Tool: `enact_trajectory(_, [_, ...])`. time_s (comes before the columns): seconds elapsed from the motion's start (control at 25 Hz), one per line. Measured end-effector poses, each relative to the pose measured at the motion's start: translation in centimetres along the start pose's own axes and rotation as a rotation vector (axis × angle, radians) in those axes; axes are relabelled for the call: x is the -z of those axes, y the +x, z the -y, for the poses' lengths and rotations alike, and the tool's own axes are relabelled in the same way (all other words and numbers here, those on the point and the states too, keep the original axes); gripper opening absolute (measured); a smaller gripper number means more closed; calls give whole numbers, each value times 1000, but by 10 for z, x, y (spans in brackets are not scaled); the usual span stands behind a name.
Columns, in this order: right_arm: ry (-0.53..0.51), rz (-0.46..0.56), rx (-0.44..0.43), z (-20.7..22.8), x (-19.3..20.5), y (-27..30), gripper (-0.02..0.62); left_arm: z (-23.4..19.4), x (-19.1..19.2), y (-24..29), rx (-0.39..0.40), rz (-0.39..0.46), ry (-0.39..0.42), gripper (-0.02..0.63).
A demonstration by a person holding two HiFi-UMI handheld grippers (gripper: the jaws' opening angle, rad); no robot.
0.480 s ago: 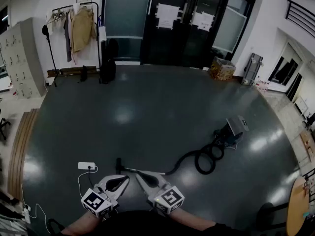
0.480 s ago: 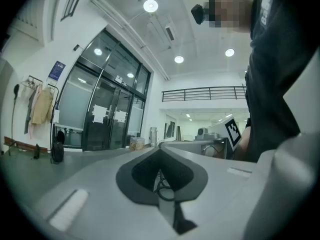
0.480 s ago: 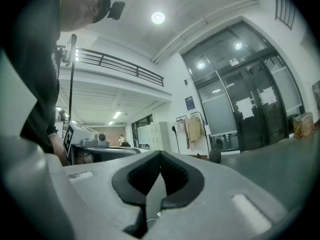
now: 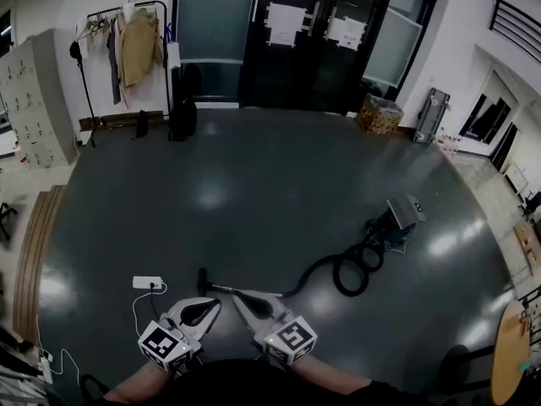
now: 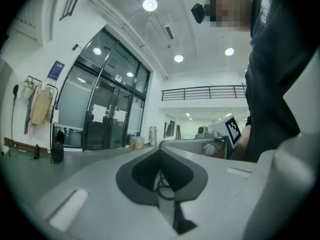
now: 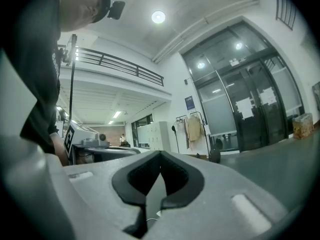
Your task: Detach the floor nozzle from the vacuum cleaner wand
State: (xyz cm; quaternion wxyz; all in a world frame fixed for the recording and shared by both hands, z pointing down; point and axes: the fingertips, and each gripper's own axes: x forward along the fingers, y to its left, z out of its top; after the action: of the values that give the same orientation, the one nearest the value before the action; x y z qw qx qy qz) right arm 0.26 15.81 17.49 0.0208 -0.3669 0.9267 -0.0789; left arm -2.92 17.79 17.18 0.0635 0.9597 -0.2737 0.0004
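Note:
The vacuum cleaner body (image 4: pixel 404 216) sits on the dark floor at the right, its black hose (image 4: pixel 349 274) coiled in front of it. The thin wand (image 4: pixel 221 289) runs left from the hose to the small dark floor nozzle (image 4: pixel 203 278). Both grippers are held low, near the person, just short of the wand. My left gripper (image 4: pixel 211 304) is shut and empty, its tip a little below the nozzle. My right gripper (image 4: pixel 237 297) is also shut with nothing in it, its tip close to the wand. In each gripper view the jaws (image 5: pixel 161 152) (image 6: pixel 160 155) meet, looking level across the hall.
A white power strip (image 4: pixel 147 283) with a trailing cable lies left of the nozzle. A coat rack (image 4: pixel 139 45), lockers (image 4: pixel 32 100) and glass doors (image 4: pixel 296 41) line the far wall. A box (image 4: pixel 380 115) stands at the back right and a round table (image 4: pixel 510 353) at the lower right.

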Motion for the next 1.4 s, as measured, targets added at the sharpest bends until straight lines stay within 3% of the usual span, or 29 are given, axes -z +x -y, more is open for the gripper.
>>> enact_trajectory(0.36, [27,29,-9,11,0,-11,2,5,-3,13,-18,-3,-29,0])
enact_trajectory(0.6, [39,32,-33,27,-1,-24,2,9,0,29,-54,-16,-7,0])
enact_trajectory(0.88, [44,35,-65,51,6,-37,2,8,6,44,-145,-31,24,0])
enact_trajectory(1.0, [58,22,-73,56,10,-30,2,-5,7,41,-169,-28,42,0])
enact_trajectory(1.16, [54,-2,-76,58,14,-10,2,-35,10,34,-200,-30,10,1])
enact_trajectory(1.4, [51,-23,-10,69,22,44,2,-101,13,26,-149,-34,29,0])
